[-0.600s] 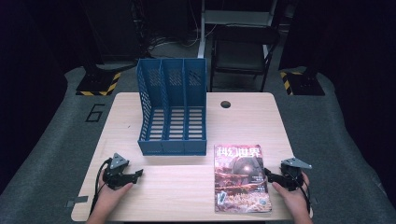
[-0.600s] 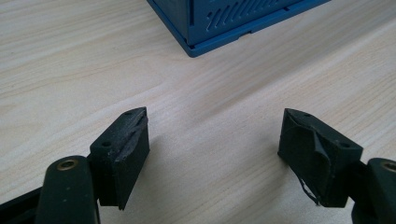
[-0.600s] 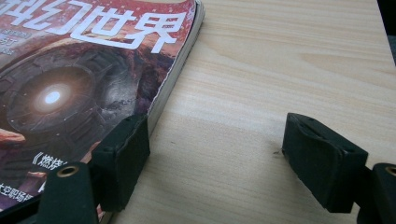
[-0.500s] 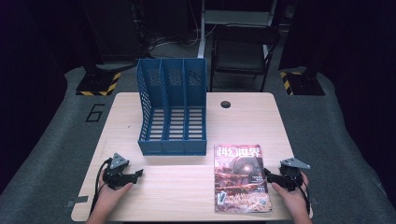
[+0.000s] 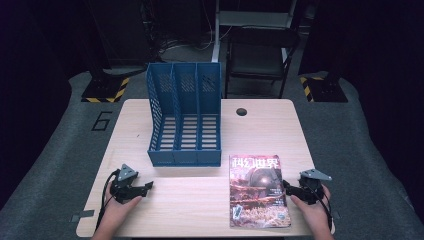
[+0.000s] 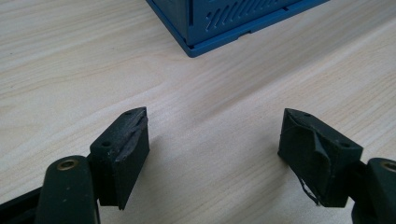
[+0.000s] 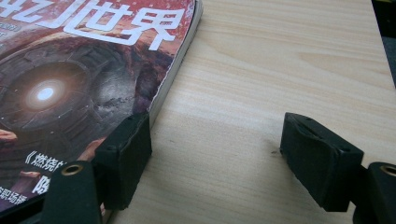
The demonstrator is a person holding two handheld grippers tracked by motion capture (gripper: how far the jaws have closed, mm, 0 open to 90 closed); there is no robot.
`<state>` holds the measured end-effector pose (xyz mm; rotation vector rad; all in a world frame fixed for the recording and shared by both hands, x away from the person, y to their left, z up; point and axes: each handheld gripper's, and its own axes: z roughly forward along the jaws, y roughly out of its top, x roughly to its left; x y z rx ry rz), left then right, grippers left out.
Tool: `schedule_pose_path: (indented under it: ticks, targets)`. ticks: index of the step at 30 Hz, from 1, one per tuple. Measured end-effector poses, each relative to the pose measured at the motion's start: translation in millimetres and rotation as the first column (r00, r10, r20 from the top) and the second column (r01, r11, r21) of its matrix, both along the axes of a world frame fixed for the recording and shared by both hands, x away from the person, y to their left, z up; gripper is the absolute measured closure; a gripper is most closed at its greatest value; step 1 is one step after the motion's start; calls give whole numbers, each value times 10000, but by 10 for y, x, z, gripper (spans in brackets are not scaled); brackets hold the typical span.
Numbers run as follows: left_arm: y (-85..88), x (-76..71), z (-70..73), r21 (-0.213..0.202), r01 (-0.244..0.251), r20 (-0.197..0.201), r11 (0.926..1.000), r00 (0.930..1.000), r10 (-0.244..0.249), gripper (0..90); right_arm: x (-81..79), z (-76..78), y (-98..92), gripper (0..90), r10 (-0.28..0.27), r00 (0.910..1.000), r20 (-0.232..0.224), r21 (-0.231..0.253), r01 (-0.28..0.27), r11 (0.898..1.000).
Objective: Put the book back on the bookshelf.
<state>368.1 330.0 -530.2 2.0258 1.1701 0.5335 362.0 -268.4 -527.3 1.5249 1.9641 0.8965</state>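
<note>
A blue three-slot file holder (image 5: 184, 117) stands upright at the middle of the wooden table (image 5: 260, 127); its near corner (image 6: 219, 23) appears in the left gripper view. A magazine (image 5: 258, 189) with a red cover lies flat at the front right. My left gripper (image 5: 146, 187) rests at the front left, open, with bare wood between its jaws (image 6: 212, 135). My right gripper (image 5: 287, 189) sits at the magazine's right edge, open and empty (image 7: 215, 140); its left jaw overlaps the magazine (image 7: 70, 79) edge, the right jaw is over wood.
A small dark round hole (image 5: 242, 111) sits in the tabletop behind the magazine. Beyond the table stand a chair (image 5: 260, 55) and dark equipment on a grey floor with a painted 6 (image 5: 102, 121). Bare wood lies between the two grippers.
</note>
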Motion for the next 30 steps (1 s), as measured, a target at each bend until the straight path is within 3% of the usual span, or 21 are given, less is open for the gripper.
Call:
schedule_pose_path:
  ticks: [1, 2, 9, 16, 23, 30]
  targets:
    - [-3, -2, -3, -77, -58, 1, 10000, 10000, 58, 244, -2, 7, 25, 248, -220, 9997, -90, 144, 221, 9997]
    - [0, -1, -2, -86, -50, -8, 10000, 10000, 50, 245, 8, 13, 16, 257, -112, 9999, -118, -28, 112, 9999]
    - [-2, -3, -1, -61, -45, -19, 10000, 10000, 45, 245, 11, 34, 22, 345, 204, 9997, -137, -9, -204, 9998]
    - [-3, -3, -1, 4, -10, 8, 10000, 10000, 10, 245, 13, 44, 16, 366, 165, 9996, -208, 11, -165, 9999]
    - [-1, -2, -1, -5, -12, 1, 10000, 10000, 12, 246, -4, 81, -16, 399, -72, 10000, -17, 390, 72, 9992]
    - [-4, -8, 0, 0, -41, -13, 10000, 10000, 41, 245, -34, 124, 6, 380, -188, 9997, -134, 571, 195, 9982]
